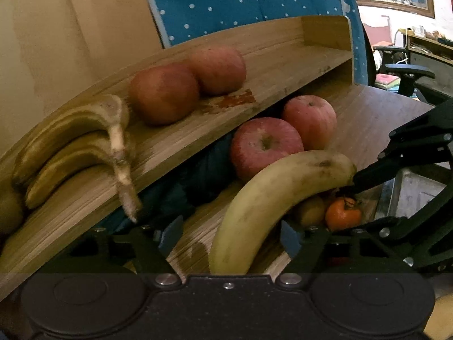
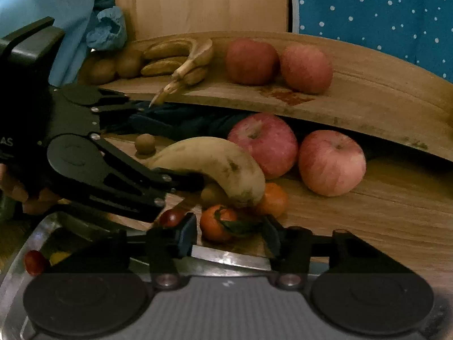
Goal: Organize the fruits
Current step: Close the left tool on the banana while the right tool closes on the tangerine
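Observation:
A single yellow banana (image 1: 271, 195) lies on the wooden table between the jaws of my left gripper (image 1: 229, 236), which stands open around its near end; the same banana (image 2: 215, 161) shows in the right wrist view. My right gripper (image 2: 229, 235) is open around a mandarin (image 2: 218, 222), with a second mandarin (image 2: 273, 198) behind. Two red apples (image 2: 263, 144) (image 2: 331, 161) sit on the table under the wooden shelf (image 2: 368, 96). On the shelf lie a banana bunch (image 1: 70, 144), two apples (image 1: 164, 93) (image 1: 218, 69) and kiwis (image 2: 113, 65).
A metal tray (image 2: 226, 260) with a cherry tomato (image 2: 34, 262) lies at the table's near edge. A dark blue cloth (image 2: 181, 121) fills the space under the shelf. A small brown fruit (image 2: 144, 143) sits behind the banana. A dotted blue curtain (image 1: 254, 2) hangs behind.

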The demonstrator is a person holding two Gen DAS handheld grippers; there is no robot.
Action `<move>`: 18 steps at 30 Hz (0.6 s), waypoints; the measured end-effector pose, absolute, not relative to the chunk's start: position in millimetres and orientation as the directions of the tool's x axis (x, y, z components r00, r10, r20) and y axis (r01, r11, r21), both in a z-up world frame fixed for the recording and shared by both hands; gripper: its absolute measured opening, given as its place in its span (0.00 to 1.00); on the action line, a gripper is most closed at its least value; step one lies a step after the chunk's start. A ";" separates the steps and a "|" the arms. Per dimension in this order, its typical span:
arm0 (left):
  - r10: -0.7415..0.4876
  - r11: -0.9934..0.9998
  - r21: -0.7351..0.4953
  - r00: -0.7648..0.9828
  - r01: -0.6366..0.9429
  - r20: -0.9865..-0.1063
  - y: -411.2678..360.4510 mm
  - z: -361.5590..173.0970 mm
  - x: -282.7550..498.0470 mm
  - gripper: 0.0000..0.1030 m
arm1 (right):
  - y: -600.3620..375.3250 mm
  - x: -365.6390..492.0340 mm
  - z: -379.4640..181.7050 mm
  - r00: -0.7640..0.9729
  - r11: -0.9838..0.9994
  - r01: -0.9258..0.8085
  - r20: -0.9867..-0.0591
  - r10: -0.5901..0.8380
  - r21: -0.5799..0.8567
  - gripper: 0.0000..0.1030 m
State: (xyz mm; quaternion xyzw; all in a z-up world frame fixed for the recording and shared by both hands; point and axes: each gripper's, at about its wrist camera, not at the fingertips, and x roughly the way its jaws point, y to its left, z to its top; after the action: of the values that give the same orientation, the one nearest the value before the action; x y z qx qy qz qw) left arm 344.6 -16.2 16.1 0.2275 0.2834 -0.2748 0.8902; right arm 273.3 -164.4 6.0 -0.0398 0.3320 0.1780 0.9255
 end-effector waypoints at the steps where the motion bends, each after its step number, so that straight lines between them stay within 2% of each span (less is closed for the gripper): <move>1: -0.363 0.741 0.250 0.685 0.623 -0.632 -17.6 15.5 345.5 0.69 | -163.8 273.8 5.5 0.715 0.934 -0.355 -0.630 0.302 0.044 0.52; 5: -0.379 0.728 0.243 0.672 0.641 -0.636 -23.0 13.9 347.3 0.62 | -161.8 274.1 4.9 0.717 0.935 -0.353 -0.629 0.299 0.041 0.49; 8: -0.400 0.715 0.228 0.654 0.661 -0.642 -26.1 13.9 346.1 0.49 | -162.5 273.5 4.3 0.722 0.938 -0.344 -0.628 0.292 0.041 0.41; 9: -0.397 0.714 0.236 0.658 0.660 -0.641 -27.4 13.7 344.6 0.48 | -162.8 272.9 4.3 0.722 0.938 -0.343 -0.626 0.295 0.046 0.35; 10: -0.393 0.711 0.244 0.661 0.659 -0.640 -28.4 13.3 343.1 0.48 | -162.9 272.4 4.4 0.723 0.939 -0.341 -0.625 0.294 0.047 0.34; 18: -0.386 0.735 0.227 0.669 0.639 -0.635 -26.0 18.3 339.5 0.44 | -163.0 268.5 6.1 0.725 0.937 -0.344 -0.619 0.302 0.054 0.32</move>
State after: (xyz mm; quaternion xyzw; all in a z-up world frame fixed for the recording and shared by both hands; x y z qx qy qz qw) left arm 339.5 -26.0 18.3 0.2214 0.2859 -0.2891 0.8864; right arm 268.5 -163.0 6.1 -0.0323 0.3272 0.1740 0.9282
